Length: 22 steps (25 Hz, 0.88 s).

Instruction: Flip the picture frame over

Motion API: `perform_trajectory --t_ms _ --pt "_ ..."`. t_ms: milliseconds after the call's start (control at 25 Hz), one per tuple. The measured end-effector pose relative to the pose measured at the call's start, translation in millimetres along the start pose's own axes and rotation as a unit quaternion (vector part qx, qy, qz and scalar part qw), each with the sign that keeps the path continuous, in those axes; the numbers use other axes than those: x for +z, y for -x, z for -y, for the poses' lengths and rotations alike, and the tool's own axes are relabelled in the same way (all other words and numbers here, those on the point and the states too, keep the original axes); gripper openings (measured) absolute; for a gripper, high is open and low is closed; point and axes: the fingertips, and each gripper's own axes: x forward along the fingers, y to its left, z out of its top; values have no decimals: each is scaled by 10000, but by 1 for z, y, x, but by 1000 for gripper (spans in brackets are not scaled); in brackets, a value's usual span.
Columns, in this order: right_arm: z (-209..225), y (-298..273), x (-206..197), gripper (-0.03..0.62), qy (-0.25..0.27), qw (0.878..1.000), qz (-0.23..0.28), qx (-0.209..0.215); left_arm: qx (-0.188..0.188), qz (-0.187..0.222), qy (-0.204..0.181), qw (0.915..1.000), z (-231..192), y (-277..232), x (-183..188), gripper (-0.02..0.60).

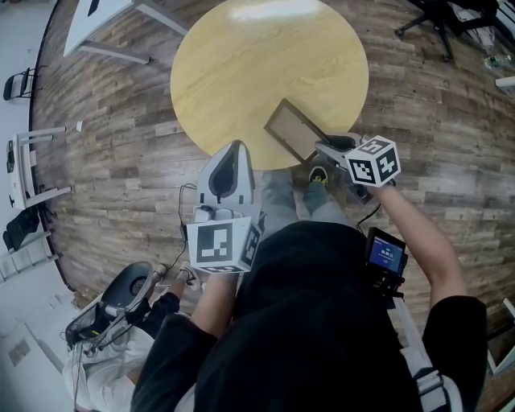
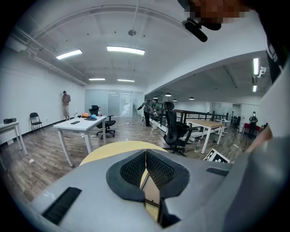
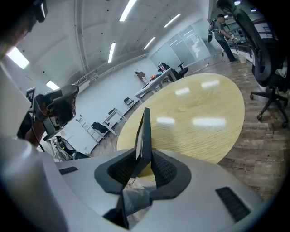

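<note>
Your right gripper (image 1: 323, 146) is clamped on the picture frame (image 1: 293, 129), its two dark pads pressed against either face of the frame's near end. In the right gripper view the frame (image 3: 144, 133) rises edge-on from between the pads of that gripper (image 3: 144, 158), a thin dark slab standing over the round yellow table (image 3: 199, 118). From the head view the frame shows a dark border around a brownish panel and sits tilted above the table's near rim (image 1: 241, 153), right of centre; whether its far end touches the tabletop cannot be told. Your left gripper (image 1: 232, 153) hangs just off the same near rim, left of the frame and apart from it, pointing toward the table. In the left gripper view its jaws are together at the tips with nothing between them (image 2: 146, 154), and the table (image 2: 106, 152) and a slice of the frame (image 2: 152, 190) show through the gap lower down. The marker cubes on both grippers face up toward the head camera. A small device with a lit screen (image 1: 385, 254) sits at your right side. Wood-plank floor (image 1: 113, 153) surrounds the table, with a black office chair (image 1: 438, 16) beyond it to the right and a white desk (image 2: 81, 123) farther off to the left.
</note>
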Motion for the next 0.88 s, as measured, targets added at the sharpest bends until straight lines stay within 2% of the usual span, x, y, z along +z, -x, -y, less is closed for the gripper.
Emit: perform_trajectory --t_ms 480,880 --pt "23 -6 -2 127 -223 9989 113 -389 -37 -37 -61 10000 1 -2 1 23" --pt "42 -5 -1 153 100 9953 97 -959 -34 -71 -49 10000 1 -1 1 23"
